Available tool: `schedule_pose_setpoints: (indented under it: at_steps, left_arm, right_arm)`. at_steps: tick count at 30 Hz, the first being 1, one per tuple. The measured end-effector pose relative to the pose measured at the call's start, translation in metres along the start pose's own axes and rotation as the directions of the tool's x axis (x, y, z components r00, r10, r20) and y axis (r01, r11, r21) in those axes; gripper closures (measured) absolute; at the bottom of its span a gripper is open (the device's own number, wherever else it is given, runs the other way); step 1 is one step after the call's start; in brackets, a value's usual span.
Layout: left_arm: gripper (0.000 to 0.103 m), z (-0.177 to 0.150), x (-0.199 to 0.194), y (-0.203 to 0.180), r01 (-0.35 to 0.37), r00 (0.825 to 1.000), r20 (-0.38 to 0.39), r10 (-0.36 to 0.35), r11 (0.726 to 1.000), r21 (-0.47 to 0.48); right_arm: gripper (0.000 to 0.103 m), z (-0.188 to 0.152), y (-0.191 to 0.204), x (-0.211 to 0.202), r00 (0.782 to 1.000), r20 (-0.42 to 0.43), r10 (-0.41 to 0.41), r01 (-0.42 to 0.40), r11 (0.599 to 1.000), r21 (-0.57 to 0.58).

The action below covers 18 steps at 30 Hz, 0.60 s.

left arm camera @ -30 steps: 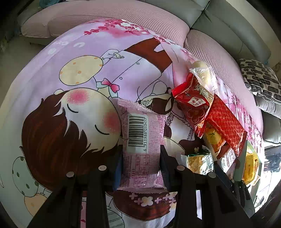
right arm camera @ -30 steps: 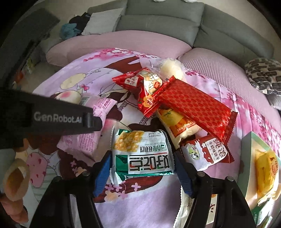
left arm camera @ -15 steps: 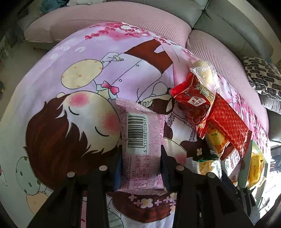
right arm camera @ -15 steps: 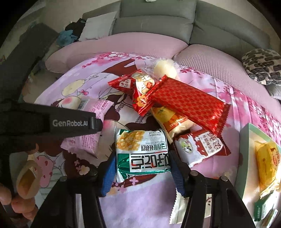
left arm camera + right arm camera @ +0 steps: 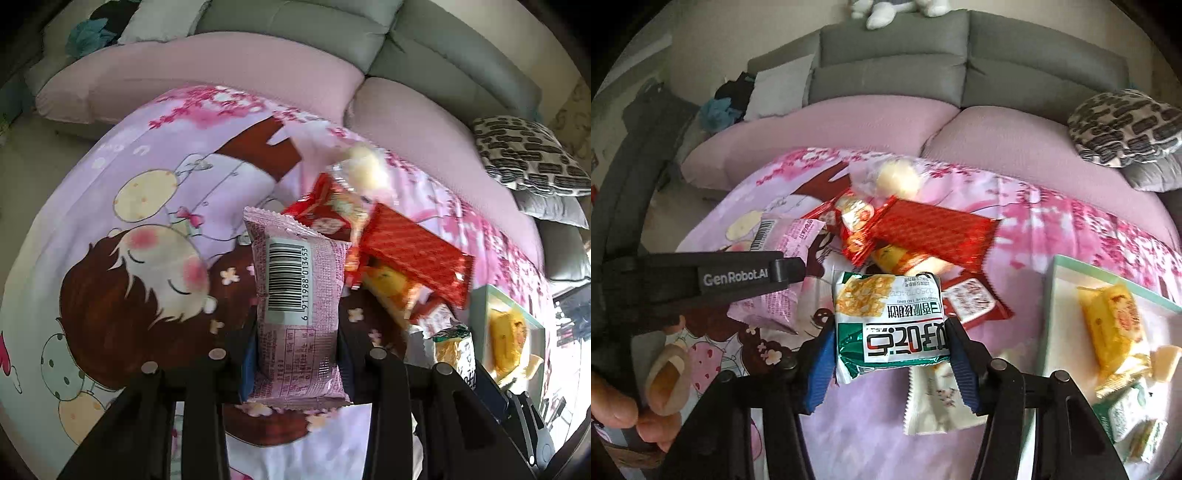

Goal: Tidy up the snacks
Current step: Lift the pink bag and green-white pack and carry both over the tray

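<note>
My left gripper [image 5: 297, 365] is shut on a pink snack packet [image 5: 297, 306] with a barcode, held above the cartoon cloth [image 5: 147, 206]. It also shows in the right wrist view [image 5: 783, 236] behind the left gripper's black body [image 5: 701, 280]. My right gripper [image 5: 890, 365] is shut on a green and white snack packet [image 5: 890, 325], lifted off the cloth. A pile of snacks lies beyond: a long red packet [image 5: 934, 229], a small red packet [image 5: 849, 221], a yellow packet [image 5: 901, 258] and a clear bag with a pale bun [image 5: 897, 179].
A pale green tray [image 5: 1052, 288] at the right holds a yellow packet [image 5: 1112, 325] and several small green packets [image 5: 1134, 417]. A white packet [image 5: 934, 398] lies under the right gripper. A grey sofa with pink cushions [image 5: 849, 125] and a patterned pillow [image 5: 1123, 125] is behind.
Both grippers have risen with their packets and pulled back, so more of the sofa shows. The left gripper has also swung toward the right, nearer the snack pile.
</note>
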State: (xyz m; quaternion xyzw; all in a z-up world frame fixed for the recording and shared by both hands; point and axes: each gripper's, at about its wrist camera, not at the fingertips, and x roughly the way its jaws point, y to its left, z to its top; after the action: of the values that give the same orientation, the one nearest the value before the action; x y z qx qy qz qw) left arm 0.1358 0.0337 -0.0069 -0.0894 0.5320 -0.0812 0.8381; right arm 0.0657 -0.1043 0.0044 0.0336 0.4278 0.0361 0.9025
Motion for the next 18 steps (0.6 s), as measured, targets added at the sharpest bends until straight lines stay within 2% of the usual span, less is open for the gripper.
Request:
schedule_pose_setpoints:
  at_steps: [9, 18]
  left_arm:
    - [0.065, -0.004, -0.015, -0.039, 0.04, 0.999, 0.031, -0.043, 0.995, 0.086]
    - [0.065, -0.007, -0.041, -0.087, 0.086, 0.987, 0.116, -0.108, 0.979, 0.183]
  right_arm:
    - [0.044, -0.01, -0.041, -0.029, 0.999, 0.026, -0.033, 0.03, 0.995, 0.099]
    - [0.044, -0.015, -0.089, -0.061, 0.988, 0.077, -0.135, 0.115, 0.969, 0.217]
